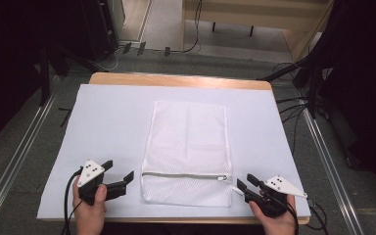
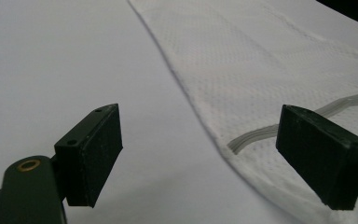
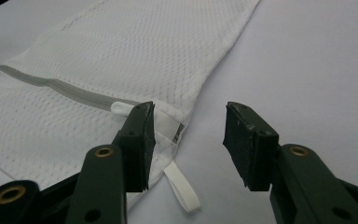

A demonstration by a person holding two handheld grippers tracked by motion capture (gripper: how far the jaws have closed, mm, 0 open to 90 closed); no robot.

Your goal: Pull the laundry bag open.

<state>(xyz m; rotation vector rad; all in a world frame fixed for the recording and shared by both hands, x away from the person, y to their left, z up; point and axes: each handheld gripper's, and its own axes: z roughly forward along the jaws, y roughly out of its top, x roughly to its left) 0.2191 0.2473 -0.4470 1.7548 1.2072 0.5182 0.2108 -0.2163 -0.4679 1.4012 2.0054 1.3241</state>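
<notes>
White mesh forms the laundry bag (image 1: 188, 147), which is laid flat at the centre of a pale sheet (image 1: 103, 122) spread over the wooden table (image 1: 176, 80). The bag's long axis runs from twelve to six o'clock in the high view, and a grey zipper (image 1: 183, 175) is seen crossing it from nine to three o'clock near the six o'clock end. The zipper pull (image 1: 221, 178) is found at the three o'clock end of that line, and a small white loop (image 1: 237, 187) is seen sticking out from the bag's edge just beside it.

At about seven o'clock of the bag, the left gripper (image 1: 119, 173) is held above the sheet by the left hand (image 1: 89, 208). Its jaws are spread wide and nothing is held between them. In the left gripper view (image 2: 200, 156) the bag's edge and the near end of the zipper are seen through the gap, apart from both pads.

At about five o'clock of the bag, the right gripper (image 1: 241, 186) is held by the right hand (image 1: 273, 218), pointed toward the zipper end. Its jaws are parted as well and nothing is gripped. In the right gripper view (image 3: 189, 144) one jaw is seen just over the bag's corner, beside the pull, while the other is seen over bare sheet; whether the corner is touched cannot be told.
</notes>
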